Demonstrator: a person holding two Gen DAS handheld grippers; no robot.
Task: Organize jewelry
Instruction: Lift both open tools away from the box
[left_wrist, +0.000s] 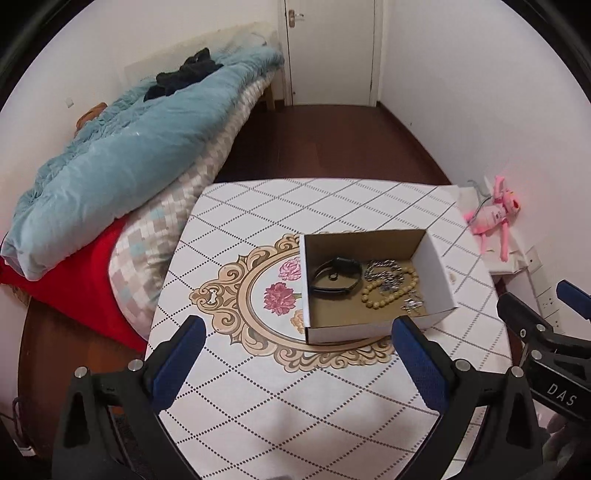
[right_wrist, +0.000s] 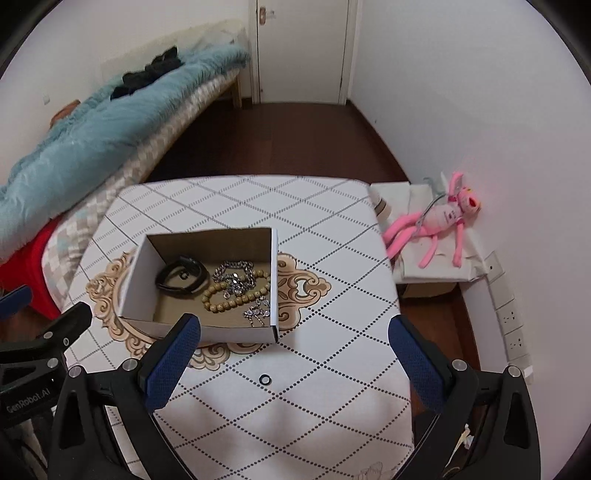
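A white cardboard box (left_wrist: 441, 273) (right_wrist: 140, 273) stands on the patterned table (left_wrist: 295, 387) (right_wrist: 314, 221). In it lie a black wristband (left_wrist: 336, 278) (right_wrist: 181, 277), a silver chain (left_wrist: 384, 273) (right_wrist: 236, 275), a tan bead bracelet (left_wrist: 373, 299) (right_wrist: 221, 301) and a small silver piece (left_wrist: 412, 304) (right_wrist: 256, 314). A small black ring (right_wrist: 265, 379) lies on the table in front of the box. My left gripper (left_wrist: 297, 332) is open and empty, just short of the box. My right gripper (right_wrist: 293, 332) is open and empty above the ring.
A bed with a blue quilt (left_wrist: 122, 158) (right_wrist: 92, 122) and a red cover (left_wrist: 74, 288) lies left of the table. A pink plush toy (left_wrist: 495, 214) (right_wrist: 439, 221) lies on a low white stand at the right wall. A door (left_wrist: 332, 51) is at the back.
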